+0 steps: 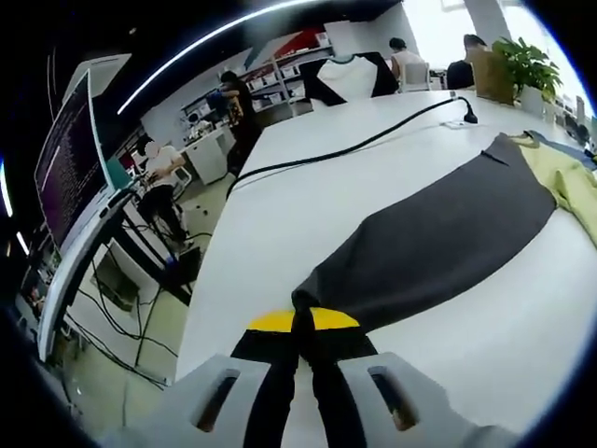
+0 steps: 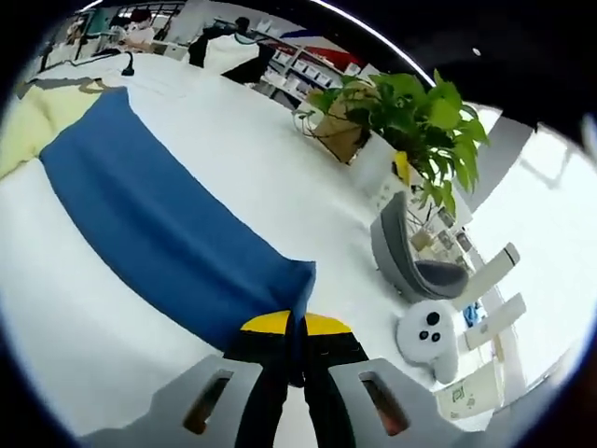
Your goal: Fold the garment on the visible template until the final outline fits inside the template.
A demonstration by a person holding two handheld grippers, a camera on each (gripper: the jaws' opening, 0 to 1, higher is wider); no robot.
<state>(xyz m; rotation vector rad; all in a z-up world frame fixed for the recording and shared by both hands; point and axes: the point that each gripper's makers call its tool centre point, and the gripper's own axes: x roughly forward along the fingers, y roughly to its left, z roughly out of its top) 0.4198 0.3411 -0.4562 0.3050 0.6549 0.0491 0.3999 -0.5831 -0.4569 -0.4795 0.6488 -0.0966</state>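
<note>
Two sleeves of one garment stretch across the white surface (image 1: pixel 280 243), each pinched at its cuff. In the left gripper view the dark grey sleeve (image 1: pixel 438 238) runs away toward a pale yellow body panel (image 1: pixel 569 182), and the left gripper (image 1: pixel 304 347) has its jaws closed on the cuff. A black cable (image 1: pixel 354 145) snakes over the surface beyond it, with a monitor (image 1: pixel 70 159) off the edge. In the right gripper view the blue sleeve (image 2: pixel 159 219) lies flat, its cuff clamped in the right gripper (image 2: pixel 296 359). A potted plant (image 2: pixel 392 112), a grey chair (image 2: pixel 415 257) and a white controller (image 2: pixel 431 333) stand off the surface, beyond its edge.
</note>
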